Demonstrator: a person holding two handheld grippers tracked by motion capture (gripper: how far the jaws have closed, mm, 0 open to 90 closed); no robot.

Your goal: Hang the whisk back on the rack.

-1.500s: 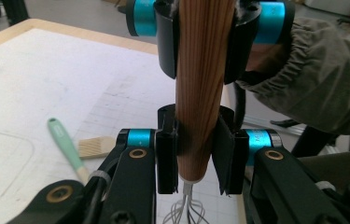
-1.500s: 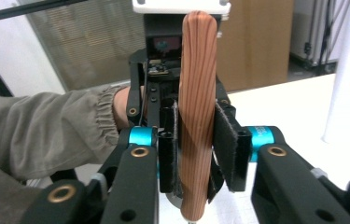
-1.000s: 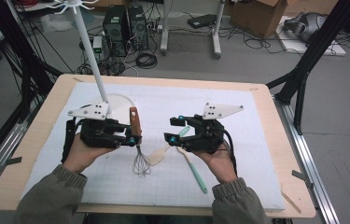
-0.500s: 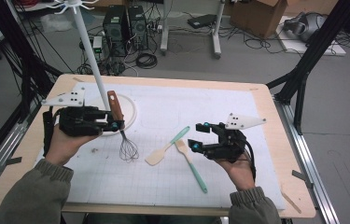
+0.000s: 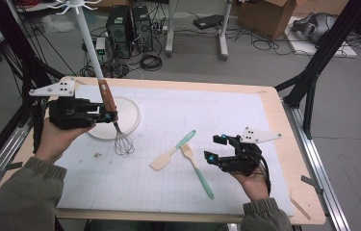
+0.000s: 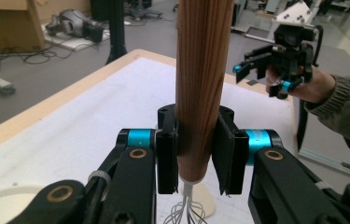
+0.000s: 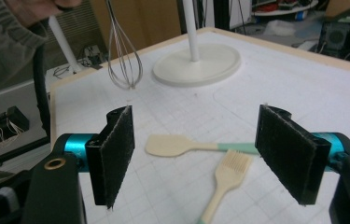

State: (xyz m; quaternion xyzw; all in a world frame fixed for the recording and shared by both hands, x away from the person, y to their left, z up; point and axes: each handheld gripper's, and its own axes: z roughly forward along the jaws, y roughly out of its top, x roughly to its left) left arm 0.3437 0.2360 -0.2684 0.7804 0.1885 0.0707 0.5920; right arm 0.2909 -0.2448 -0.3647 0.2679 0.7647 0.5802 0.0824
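My left gripper (image 5: 105,116) is clamped on the whisk (image 5: 115,126), jaws pressed to either side of its wooden handle (image 6: 201,84) near the lower end. The whisk hangs upright, wires down, above the white mat (image 5: 245,120) just beside the stand's round base (image 5: 122,118). My right gripper (image 5: 215,148) has just been opening and holds nothing; its pads (image 7: 116,149) stand wide apart. Ahead of them on the mat lie the spatula (image 7: 182,145) and brush (image 7: 226,179), heads close together, both apart from the pads. From that gripper's camera the whisk wires (image 7: 122,56) hang well beyond.
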